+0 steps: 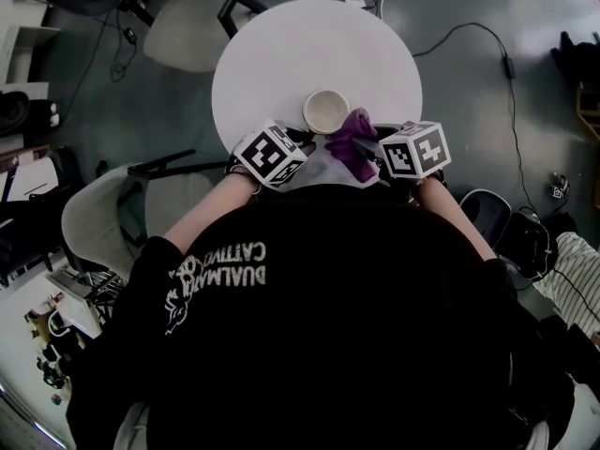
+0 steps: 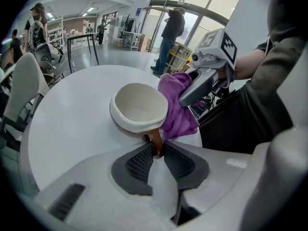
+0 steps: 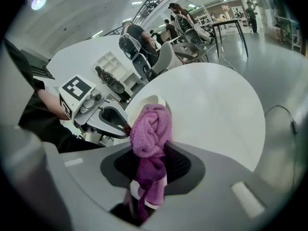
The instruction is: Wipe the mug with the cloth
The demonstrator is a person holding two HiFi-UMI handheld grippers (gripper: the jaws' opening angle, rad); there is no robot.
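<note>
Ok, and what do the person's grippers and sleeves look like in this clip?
Both the left gripper and the right gripper have pale grey moulded shells with dark, ribbed pads. Each carries a white cube printed with black square markers. The person wears a black top with white lettering; its sleeves leave the forearms uncovered.

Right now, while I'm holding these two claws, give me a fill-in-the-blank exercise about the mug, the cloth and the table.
1. The left claw is shut on the mug by its ____.
2. The right claw grips a cloth whose colour is ____.
3. The white table is ____ in shape.

Missing words: handle; purple; round.
</note>
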